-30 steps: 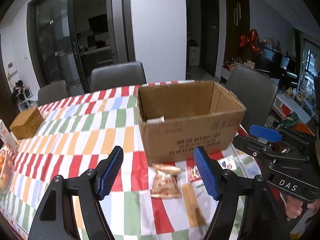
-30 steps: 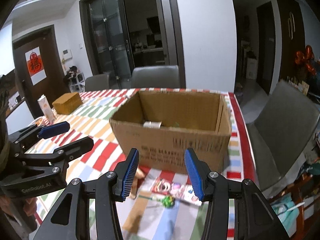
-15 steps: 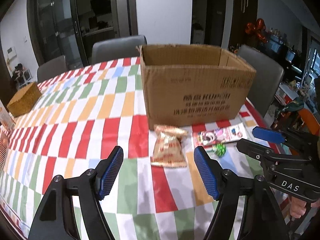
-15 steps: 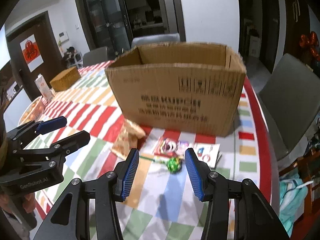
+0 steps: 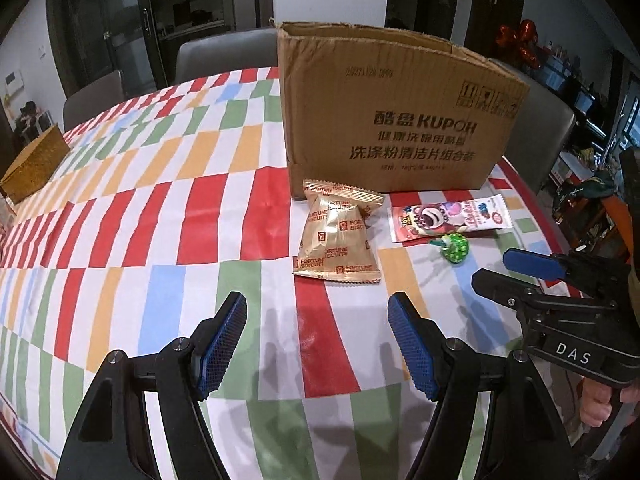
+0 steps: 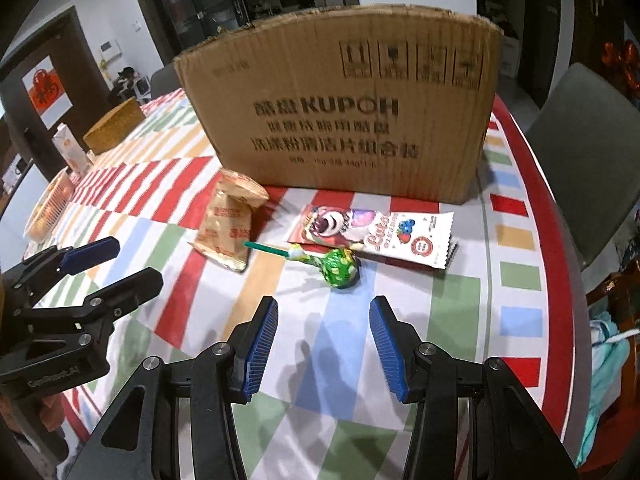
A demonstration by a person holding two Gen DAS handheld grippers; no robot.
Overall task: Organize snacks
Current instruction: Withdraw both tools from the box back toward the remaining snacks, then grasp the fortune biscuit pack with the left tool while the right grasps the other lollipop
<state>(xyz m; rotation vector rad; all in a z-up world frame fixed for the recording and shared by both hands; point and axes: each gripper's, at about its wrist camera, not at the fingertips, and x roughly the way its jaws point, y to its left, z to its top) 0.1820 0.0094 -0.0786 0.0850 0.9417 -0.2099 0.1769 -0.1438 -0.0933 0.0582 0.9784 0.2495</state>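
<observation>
Two gold fortune biscuit packets (image 5: 338, 236) (image 6: 230, 224) lie in front of an open cardboard box (image 5: 396, 120) (image 6: 344, 104). Right of them lie a flat pink-and-white candy packet (image 5: 448, 218) (image 6: 372, 236) and a green lollipop (image 5: 454, 245) (image 6: 338, 266) with a green stick. My left gripper (image 5: 318, 344) is open and empty, low over the cloth just short of the biscuit packets. My right gripper (image 6: 323, 346) is open and empty, just short of the lollipop. It also shows at the right of the left wrist view (image 5: 516, 270).
The table wears a checked red, green, orange and blue cloth (image 5: 160, 208). A gold box (image 5: 34, 164) (image 6: 114, 124), a carton (image 6: 70, 152) and a basket (image 6: 48, 210) stand at the far left. Grey chairs (image 5: 224, 54) (image 6: 588, 148) ring the table.
Both grippers have come down and forward toward the snacks in front of the box. The box's inside has dropped out of sight. Both stay open.
</observation>
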